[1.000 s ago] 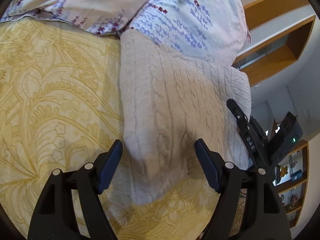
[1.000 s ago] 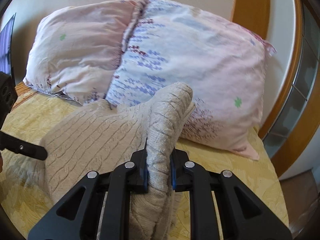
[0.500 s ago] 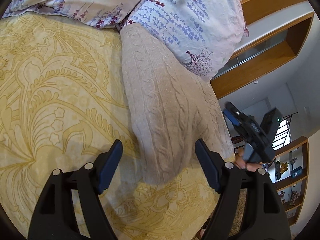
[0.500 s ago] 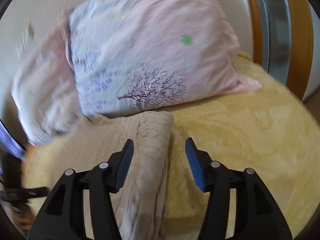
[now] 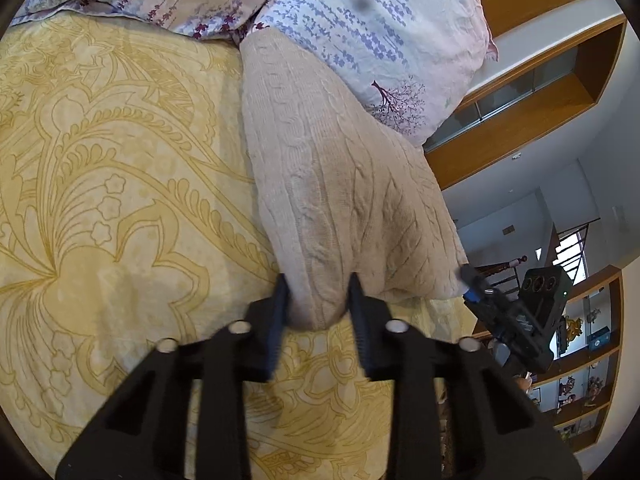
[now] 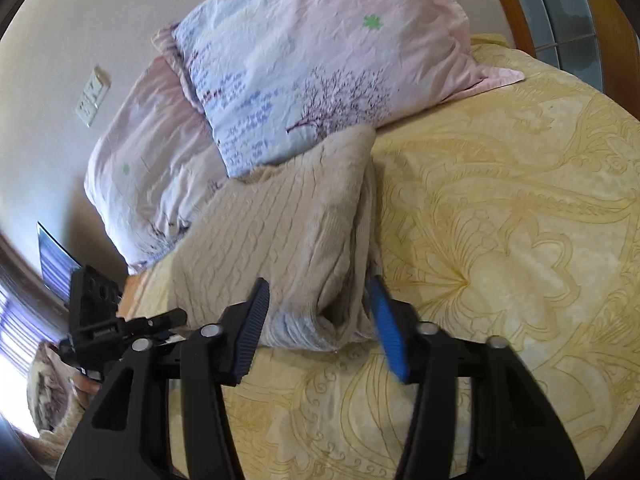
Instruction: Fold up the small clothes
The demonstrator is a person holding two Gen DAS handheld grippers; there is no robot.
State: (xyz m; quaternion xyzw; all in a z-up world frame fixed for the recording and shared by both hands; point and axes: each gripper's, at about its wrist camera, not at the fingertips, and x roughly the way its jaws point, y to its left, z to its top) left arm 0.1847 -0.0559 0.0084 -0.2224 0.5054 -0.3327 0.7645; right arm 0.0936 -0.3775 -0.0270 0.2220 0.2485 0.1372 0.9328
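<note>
The beige knitted sweater [image 5: 340,184] lies on the yellow bedspread [image 5: 120,184], its far end touching the flowered pillow [image 5: 372,20] and its near hem toward the edge of the bed. A second ago its right side stood lifted in the right gripper; now that side lies folded over the body, so the sweater has become a narrower, doubled strip running away from the pillow. That lengthwise fold looks done.

Both grippers have since gone to the near hem, the end farthest from the pillow. The left gripper [image 5: 316,296], which was wide open above the cloth, is closing, and its pads already press on a bunched corner of the hem. The right gripper [image 6: 316,312] let go of the sleeve side, swung down and rolled, and is now closing around the other near corner; in its own view the blue pads [image 6: 384,332] bracket the thick folded edge with some gap left, so a firm hold is not yet shown.

With both near corners taken, the likely next step is carrying the hem toward the pillow to halve the strip. The doubled layers on the right side may slip apart if only the top one is caught.
</note>
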